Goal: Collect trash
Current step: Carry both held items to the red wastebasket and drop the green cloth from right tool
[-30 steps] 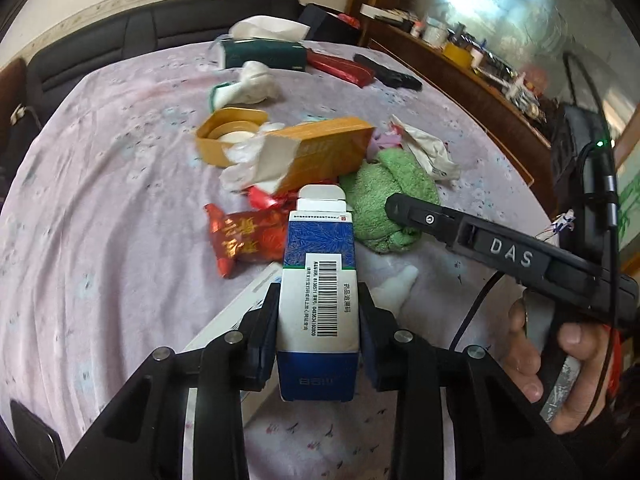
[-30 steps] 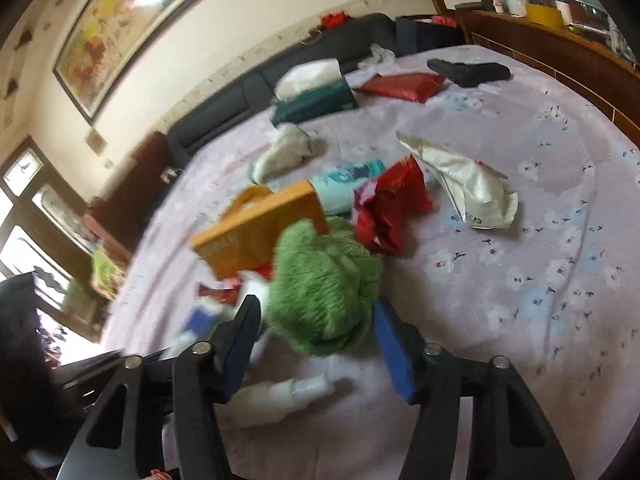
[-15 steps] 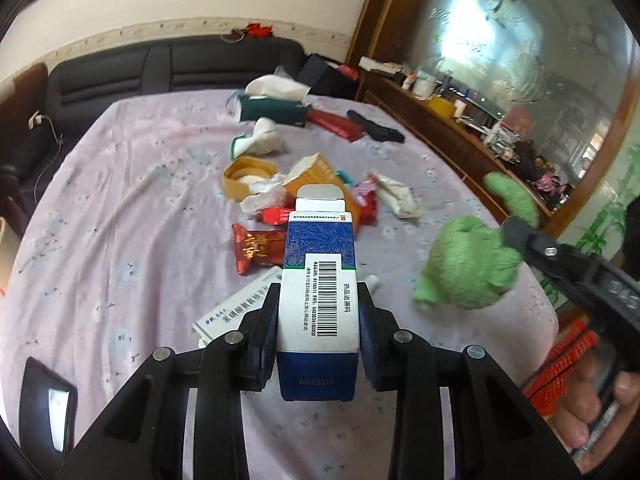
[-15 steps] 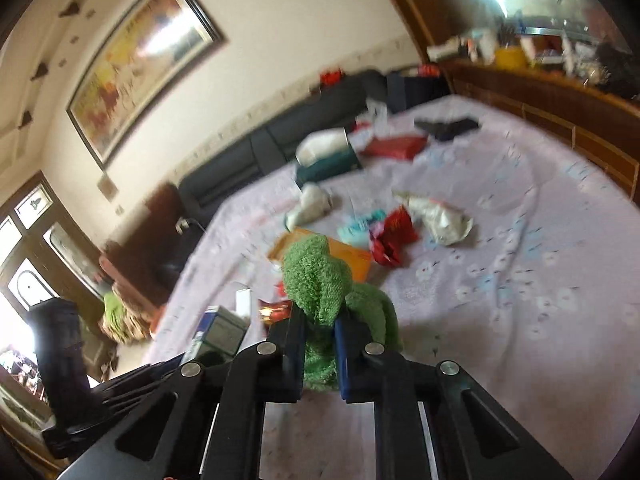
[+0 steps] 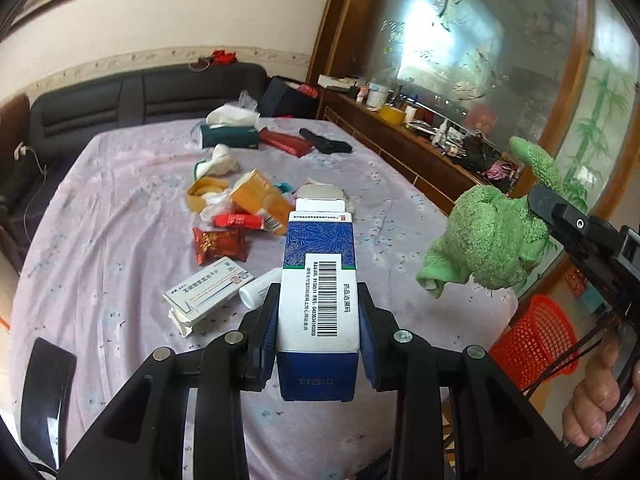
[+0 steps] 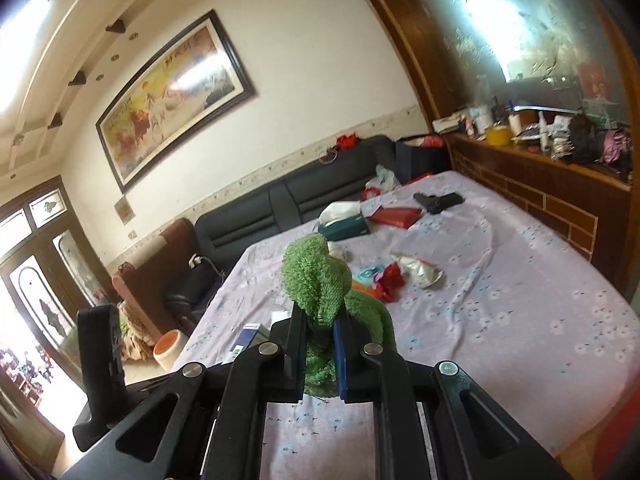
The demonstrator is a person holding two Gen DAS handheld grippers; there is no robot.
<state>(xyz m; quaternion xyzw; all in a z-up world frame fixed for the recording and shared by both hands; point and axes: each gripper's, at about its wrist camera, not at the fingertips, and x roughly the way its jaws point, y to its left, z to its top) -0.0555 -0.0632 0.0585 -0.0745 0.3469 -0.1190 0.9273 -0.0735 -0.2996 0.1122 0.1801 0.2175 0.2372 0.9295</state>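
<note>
Your left tool (image 5: 319, 332) clamped on box (image 5: 319, 292), right tool (image 6: 321, 356) pinching green cloth (image 6: 320, 280) above red basket (image 5: 536, 340).

Daylight is pouring in from the glazed door (image 6: 36, 300) at the left of the right wrist view, blowing that corner out to white, and a ceiling light (image 6: 20, 52) is flaring at the top left edge. Glare is washing over the framed painting (image 6: 176, 92) and glinting off the etched glass panel (image 5: 448, 28) (bright spots are smearing its fish pattern), while the purple tablecloth (image 5: 100, 220) is lying evenly lit with only soft shadows. Both fisheye views are bending straight lines towards black vignetted corners, and the right wrist one is looking slightly hazier.
</note>
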